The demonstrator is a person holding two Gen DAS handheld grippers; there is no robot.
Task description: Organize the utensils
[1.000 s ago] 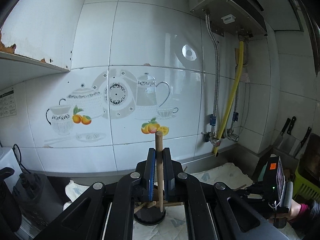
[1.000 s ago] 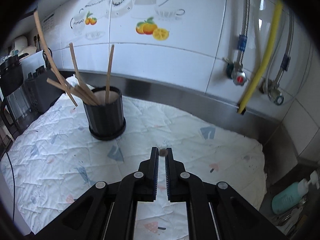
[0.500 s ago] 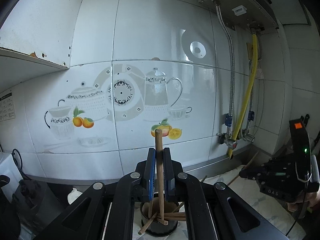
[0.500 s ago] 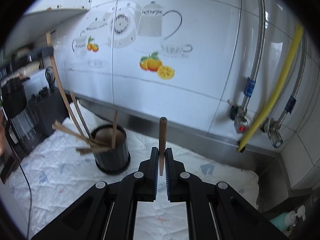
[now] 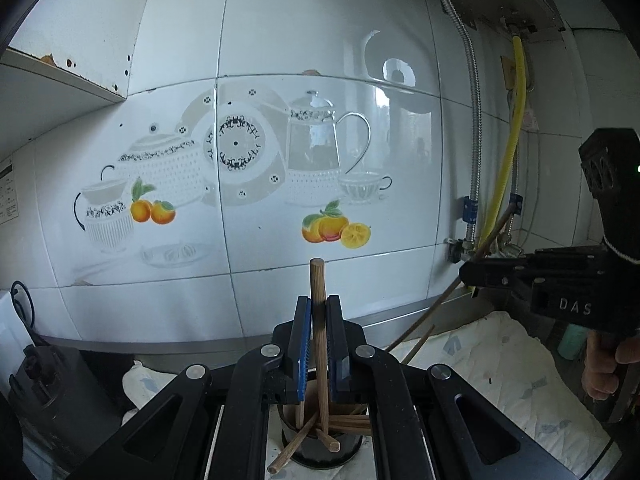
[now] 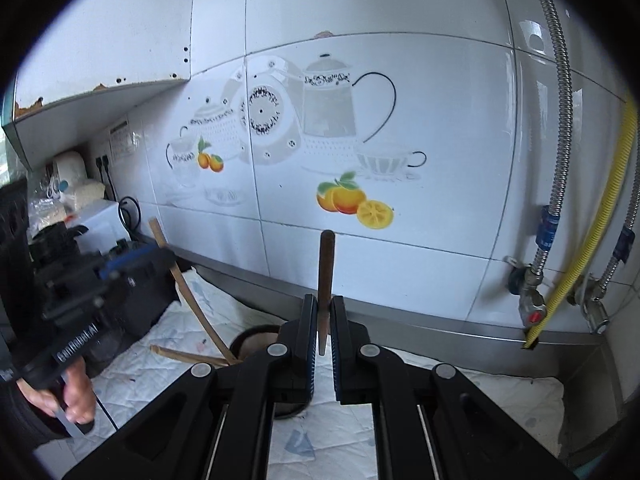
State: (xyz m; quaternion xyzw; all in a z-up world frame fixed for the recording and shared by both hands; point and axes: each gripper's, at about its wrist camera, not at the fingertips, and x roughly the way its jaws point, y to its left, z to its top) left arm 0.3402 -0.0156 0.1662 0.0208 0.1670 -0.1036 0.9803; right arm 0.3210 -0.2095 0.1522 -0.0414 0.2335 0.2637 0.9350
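My left gripper (image 5: 319, 308) is shut on a light wooden chopstick (image 5: 317, 276) that stands upright. Its lower end dips into the black round holder (image 5: 320, 454), among several other sticks. The right wrist view shows the same gripper (image 6: 160, 254) at the left, its chopstick (image 6: 192, 300) slanting down into the holder (image 6: 250, 334). My right gripper (image 6: 323, 308) is shut on a dark brown chopstick (image 6: 327, 256), held upright above and just right of the holder. In the left wrist view that gripper (image 5: 466, 274) comes in from the right with its chopstick (image 5: 440, 300) slanting down-left.
A white quilted cloth (image 6: 460, 364) covers the counter under the holder. The tiled wall (image 5: 280, 120) stands close behind, with a steel ledge (image 6: 440, 324), a yellow hose (image 6: 592, 248) and valves at the right. Dark appliances (image 5: 52, 392) crowd the left. A hand (image 6: 72, 396) grips the left tool.
My left gripper has sunk, so its chopstick now reaches into the holder. My right gripper has lifted a chopstick off the cloth and risen toward the holder.
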